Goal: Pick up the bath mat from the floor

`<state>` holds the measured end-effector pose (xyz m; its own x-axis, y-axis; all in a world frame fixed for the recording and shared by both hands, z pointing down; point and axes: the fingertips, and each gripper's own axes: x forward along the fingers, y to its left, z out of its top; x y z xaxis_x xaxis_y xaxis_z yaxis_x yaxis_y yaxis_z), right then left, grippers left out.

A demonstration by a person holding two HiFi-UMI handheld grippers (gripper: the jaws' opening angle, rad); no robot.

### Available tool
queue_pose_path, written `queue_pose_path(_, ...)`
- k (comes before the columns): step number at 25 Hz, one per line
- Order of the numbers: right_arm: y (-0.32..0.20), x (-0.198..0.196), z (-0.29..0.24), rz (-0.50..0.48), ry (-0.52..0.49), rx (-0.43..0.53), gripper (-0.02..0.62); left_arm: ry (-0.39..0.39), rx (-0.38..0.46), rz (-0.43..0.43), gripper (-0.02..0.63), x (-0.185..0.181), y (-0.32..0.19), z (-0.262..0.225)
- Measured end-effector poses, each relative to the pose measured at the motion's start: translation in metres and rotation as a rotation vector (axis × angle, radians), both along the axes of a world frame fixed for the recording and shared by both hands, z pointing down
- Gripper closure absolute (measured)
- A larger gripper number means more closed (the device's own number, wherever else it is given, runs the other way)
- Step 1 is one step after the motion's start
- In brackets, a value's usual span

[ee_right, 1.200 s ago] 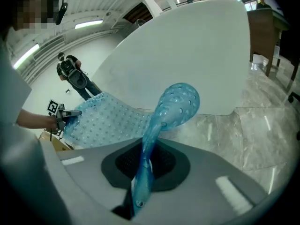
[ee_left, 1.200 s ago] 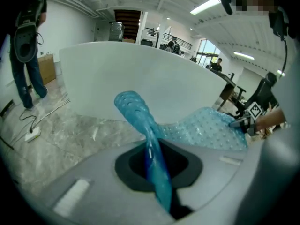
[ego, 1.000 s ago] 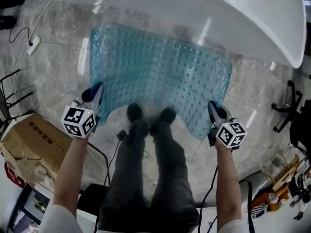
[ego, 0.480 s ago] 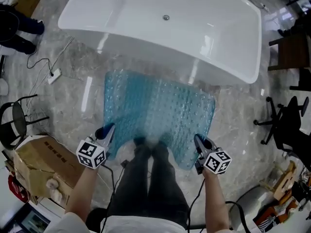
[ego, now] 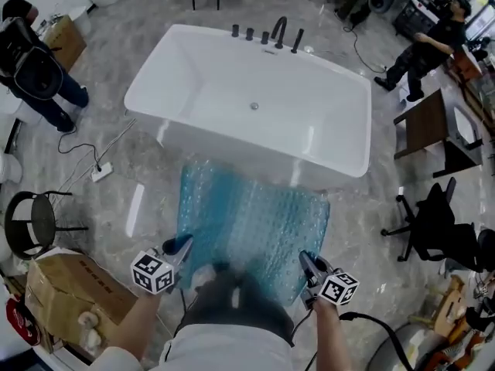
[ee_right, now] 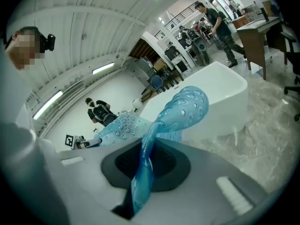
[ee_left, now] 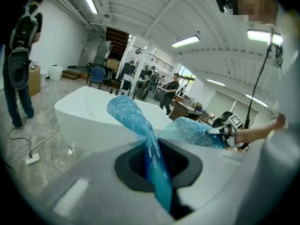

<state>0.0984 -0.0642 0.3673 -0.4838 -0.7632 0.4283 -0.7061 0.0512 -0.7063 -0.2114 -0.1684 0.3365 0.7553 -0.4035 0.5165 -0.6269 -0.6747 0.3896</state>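
Observation:
A translucent blue bath mat (ego: 251, 219) with bubble-like studs hangs stretched between my two grippers, in front of a white bathtub (ego: 251, 103). My left gripper (ego: 176, 247) is shut on the mat's near left corner. In the left gripper view the blue mat (ee_left: 140, 130) runs pinched between the jaws. My right gripper (ego: 307, 264) is shut on the near right corner, and the right gripper view shows the mat (ee_right: 159, 125) clamped the same way. The mat's far edge droops toward the marble floor (ego: 139, 184) near the tub.
A cardboard box (ego: 66, 296) and a black stool (ego: 31, 226) stand at the left. An office chair (ego: 433, 230) and a brown cabinet (ego: 425, 126) are at the right. People stand at the far left (ego: 35, 60) and far right (ego: 429, 37). A power strip (ego: 100, 172) lies on the floor.
The view has risen: the mat is lifted higher off the floor, the whole bathtub and room have come into sight, and both grippers keep their hold.

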Motion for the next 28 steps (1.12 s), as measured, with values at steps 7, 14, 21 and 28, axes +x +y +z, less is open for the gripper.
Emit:
queue_pose_path(7, 0.042, -0.025, -0.096, 0.059, 0.001, 0.093, 0.568, 0.124, 0.003, 0.028, 0.583, -0.021, 0.04, -0.089)
queue_pose_path(14, 0.085, -0.017, -0.149, 0.1, -0.038, 0.167, 0.566, 0.185, 0.011, 0.065, 0.583, 0.004, 0.086, -0.136)
queue_pose_path(21, 0.138, 0.015, -0.177, 0.088, -0.053, 0.214, 0.565, 0.239, 0.044, 0.025, 0.58, 0.035, 0.139, -0.167)
queue_pose_path(28, 0.201, 0.054, -0.192, 0.005, -0.062, 0.249, 0.565, 0.286, 0.051, -0.057, 0.578, 0.069, 0.208, -0.179)
